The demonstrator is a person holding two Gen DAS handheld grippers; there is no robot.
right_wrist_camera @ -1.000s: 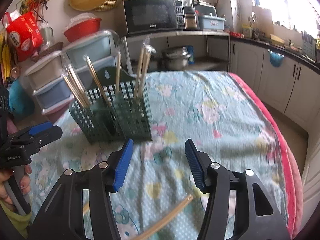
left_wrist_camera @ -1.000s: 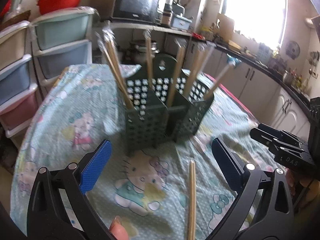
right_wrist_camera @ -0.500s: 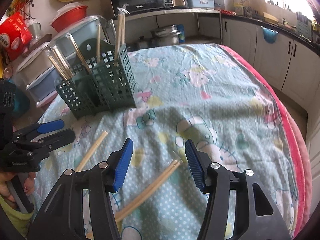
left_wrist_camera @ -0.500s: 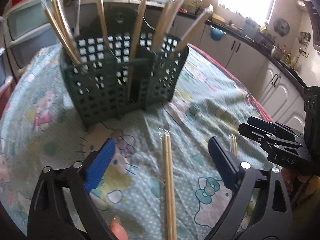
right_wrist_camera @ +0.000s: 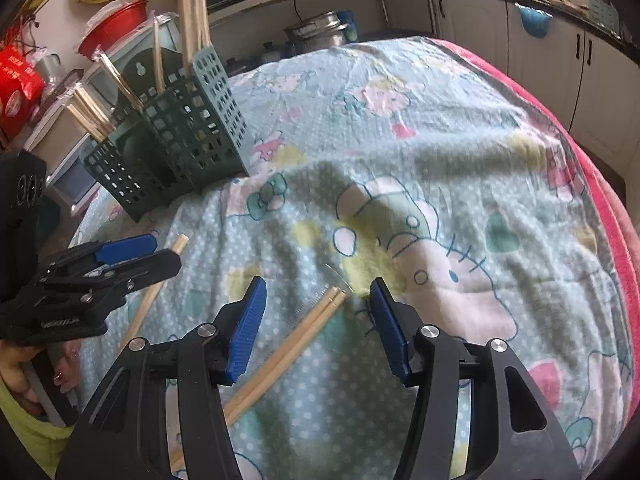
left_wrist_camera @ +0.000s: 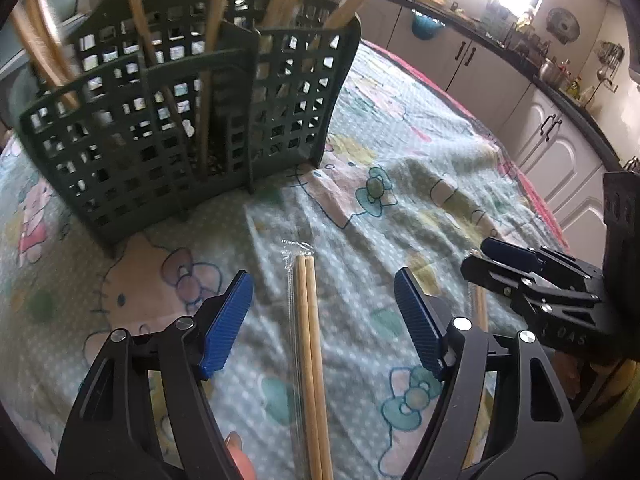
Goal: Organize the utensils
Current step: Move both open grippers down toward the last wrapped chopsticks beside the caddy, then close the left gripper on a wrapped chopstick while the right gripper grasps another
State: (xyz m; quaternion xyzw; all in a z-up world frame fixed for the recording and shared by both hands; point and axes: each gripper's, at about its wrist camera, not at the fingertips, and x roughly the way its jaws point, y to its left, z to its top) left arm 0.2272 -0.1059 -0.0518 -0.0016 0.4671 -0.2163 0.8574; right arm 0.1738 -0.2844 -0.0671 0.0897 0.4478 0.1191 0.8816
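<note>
A dark green lattice utensil caddy (left_wrist_camera: pixel 192 120) (right_wrist_camera: pixel 180 132) stands on the cloth and holds several wrapped chopstick pairs upright. One wrapped pair of chopsticks (left_wrist_camera: pixel 310 352) lies flat between the open fingers of my left gripper (left_wrist_camera: pixel 324 316); it also shows in the right wrist view (right_wrist_camera: pixel 154 292). A second wrapped pair (right_wrist_camera: pixel 288 352) lies diagonally between the open fingers of my right gripper (right_wrist_camera: pixel 318 320); only a sliver of it (left_wrist_camera: pixel 480 308) shows in the left wrist view. Both grippers hover low over the cloth, empty. The right gripper (left_wrist_camera: pixel 532 284) is at the left view's right edge.
The table is covered with a pale green cartoon-print cloth (right_wrist_camera: pixel 420 128) with a pink edge (right_wrist_camera: pixel 592 184). Stacked plastic drawers (right_wrist_camera: pixel 60 128) and a red bowl (right_wrist_camera: pixel 112 32) stand behind the caddy. White kitchen cabinets (left_wrist_camera: pixel 540 132) run along the right.
Both grippers have dropped lower and moved forward. The left one now straddles its chopstick pair near the caddy; the right one has its pair between its fingers. Both stay open.
</note>
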